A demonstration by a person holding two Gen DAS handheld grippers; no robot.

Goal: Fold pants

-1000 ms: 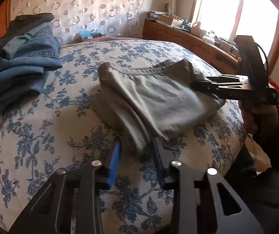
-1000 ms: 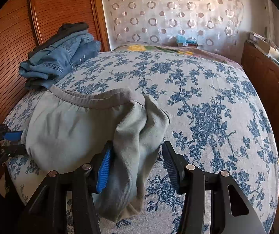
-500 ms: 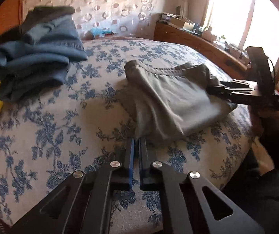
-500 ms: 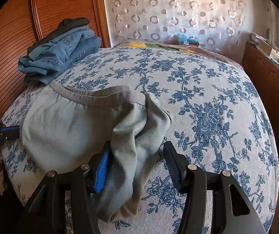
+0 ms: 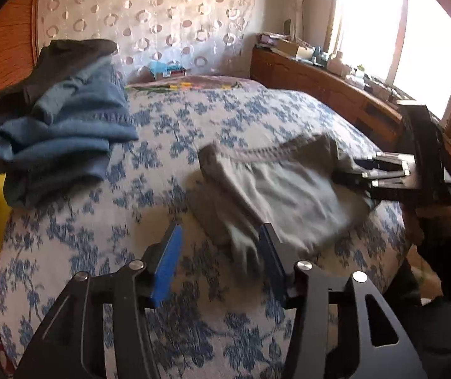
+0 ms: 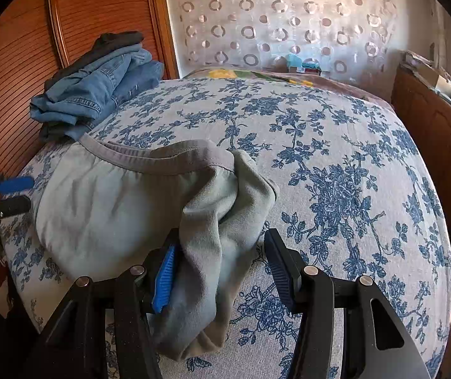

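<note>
Two claws wide: left claw [image 5: 219,262] just opened beside grey pants [image 6: 115,208]; right claw [image 6: 219,262] straddles a loose bunch, which may unfold.

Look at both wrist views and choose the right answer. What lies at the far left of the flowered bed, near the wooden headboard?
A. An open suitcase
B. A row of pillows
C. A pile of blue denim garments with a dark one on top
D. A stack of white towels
C: a pile of blue denim garments with a dark garment on top sits at the bed's far left, beyond the grey pants.
</note>
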